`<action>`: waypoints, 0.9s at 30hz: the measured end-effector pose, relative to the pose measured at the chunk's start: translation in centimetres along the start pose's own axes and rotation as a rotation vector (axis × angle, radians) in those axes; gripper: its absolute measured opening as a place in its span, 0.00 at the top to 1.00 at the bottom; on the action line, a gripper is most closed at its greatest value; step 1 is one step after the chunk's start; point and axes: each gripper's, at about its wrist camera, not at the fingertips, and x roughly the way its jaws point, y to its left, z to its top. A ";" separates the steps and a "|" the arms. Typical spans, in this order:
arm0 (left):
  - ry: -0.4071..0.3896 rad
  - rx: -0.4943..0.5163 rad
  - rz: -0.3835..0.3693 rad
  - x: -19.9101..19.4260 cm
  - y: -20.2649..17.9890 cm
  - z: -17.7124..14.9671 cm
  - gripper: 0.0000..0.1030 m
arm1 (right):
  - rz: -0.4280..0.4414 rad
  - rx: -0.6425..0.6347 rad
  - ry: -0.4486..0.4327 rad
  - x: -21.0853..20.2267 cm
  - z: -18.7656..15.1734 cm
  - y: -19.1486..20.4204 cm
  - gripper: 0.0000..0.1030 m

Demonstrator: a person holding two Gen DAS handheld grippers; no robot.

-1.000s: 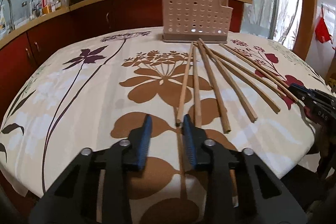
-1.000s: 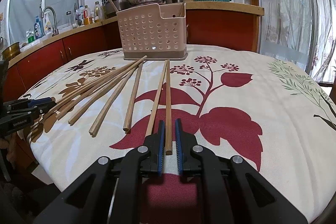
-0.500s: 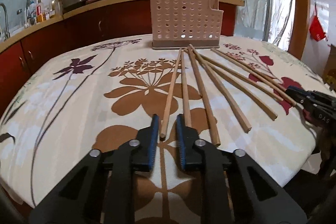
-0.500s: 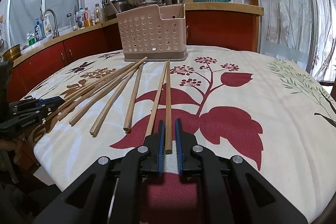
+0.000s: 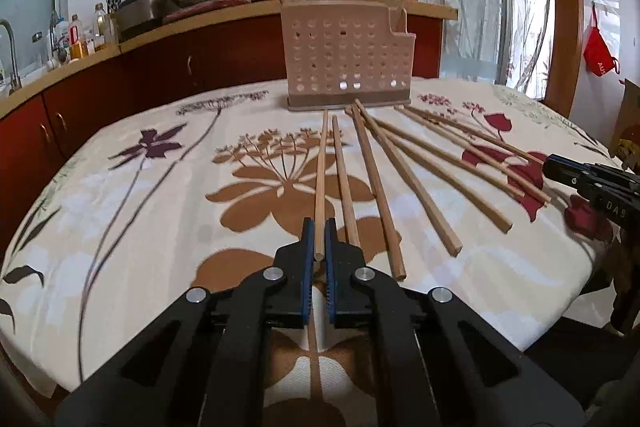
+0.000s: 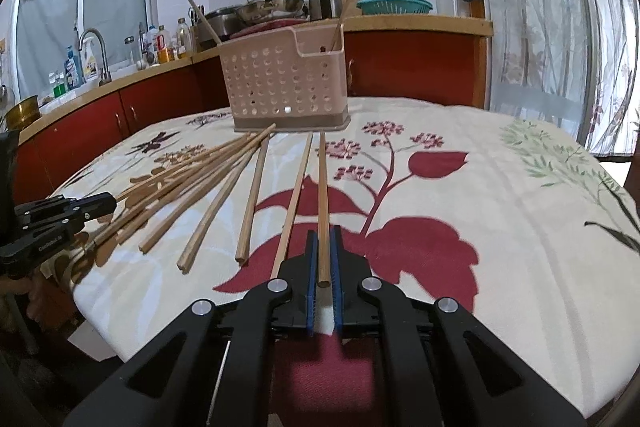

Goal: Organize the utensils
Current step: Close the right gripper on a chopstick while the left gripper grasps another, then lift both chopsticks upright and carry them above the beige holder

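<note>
Since the earlier frames, the left gripper (image 5: 319, 241) has shifted sideways onto the leftmost chopstick (image 5: 321, 183), and its jaws have just been closing; that stick's near end now sits pinched between the blue pads. The stick itself lies in the same line as before, flat on the tablecloth (image 5: 132, 227).

The right gripper (image 6: 324, 251) is clenched on the near end of the rightmost chopstick (image 6: 323, 203). This grip matches the earlier frames, and the stick points straight ahead toward the utensil holder (image 6: 286, 87).

Both held sticks rest on the cloth, their far tips just short of the holder's base. Between them the remaining chopsticks (image 5: 404, 179) fan out from the holder's foot, tips close together at the far end and spread apart toward the near table edge. The stick next to the left gripper (image 5: 345, 183) lies just beside the held one, almost touching the right pad. The stick next to the right gripper (image 6: 294, 203) passes just beside its left pad.

The holder stands upright at the far side of the table, with two chopsticks already leaning in it. Each gripper sits near the table's front edge. Open cloth lies to the left of the left gripper and to the right of the right gripper.
</note>
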 end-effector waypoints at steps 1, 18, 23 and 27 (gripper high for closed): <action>-0.011 0.000 0.003 -0.4 0.0 0.3 0.94 | 0.000 0.001 -0.003 -0.1 0.2 0.0 0.93; -0.194 -0.039 0.037 -7.1 1.4 5.6 0.94 | -0.024 -0.010 -0.154 -5.2 5.2 0.3 0.93; -0.245 -0.077 0.028 -9.4 2.3 7.5 0.94 | -0.024 -0.008 -0.200 -6.9 6.7 0.4 0.93; -0.278 -0.092 0.021 -11.0 2.9 9.0 0.94 | -0.025 -0.009 -0.230 -8.1 8.3 0.4 0.93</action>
